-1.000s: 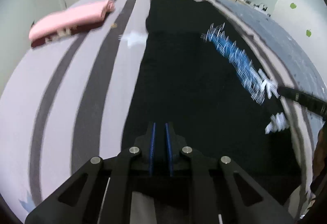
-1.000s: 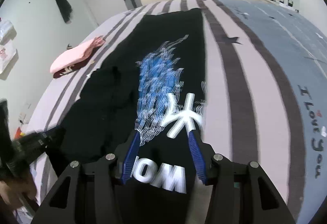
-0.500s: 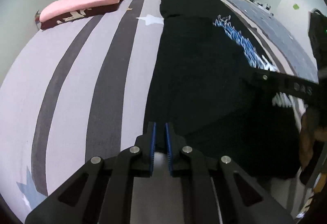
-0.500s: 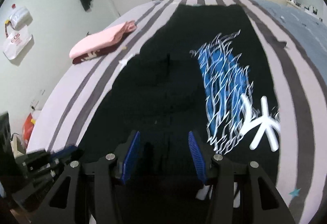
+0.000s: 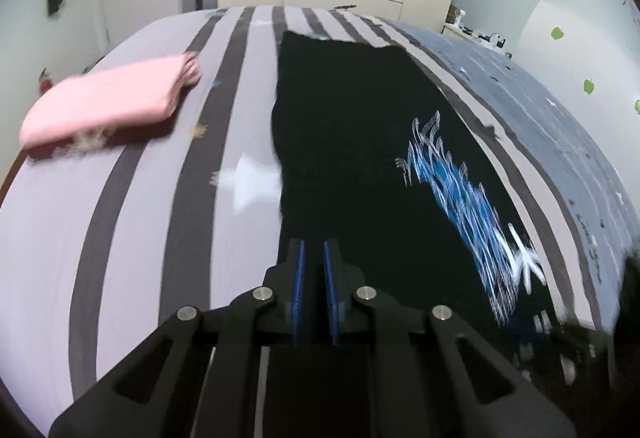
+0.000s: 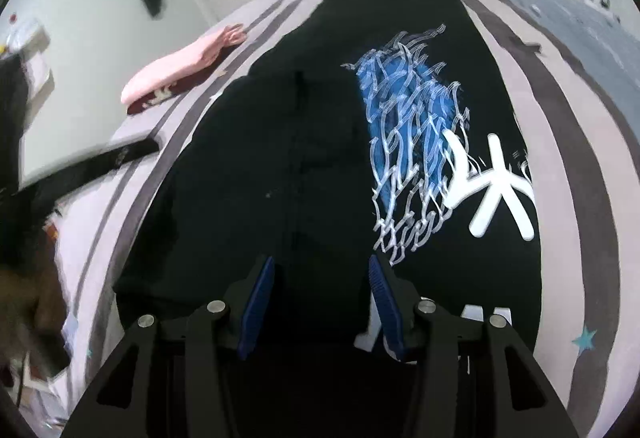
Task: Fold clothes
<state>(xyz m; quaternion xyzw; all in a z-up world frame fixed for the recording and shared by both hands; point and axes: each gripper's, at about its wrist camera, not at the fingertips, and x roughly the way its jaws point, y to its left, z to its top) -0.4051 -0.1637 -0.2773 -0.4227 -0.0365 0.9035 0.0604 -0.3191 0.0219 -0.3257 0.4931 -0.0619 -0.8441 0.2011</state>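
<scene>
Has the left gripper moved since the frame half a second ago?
Yes. The left gripper has shifted rightward over the black t-shirt; earlier its tips sat at the shirt's left edge, beside the striped bedsheet.

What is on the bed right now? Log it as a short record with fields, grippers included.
surface: striped bedsheet
garment in work: black T-shirt, lying long and narrow, blue and white print showing
set aside: folded pink garment on a dark red one, apart from the T-shirt
left gripper: nearly closed, over the T-shirt's near left edge; a grip on cloth cannot be told
right gripper: open, above the T-shirt's near end
</scene>
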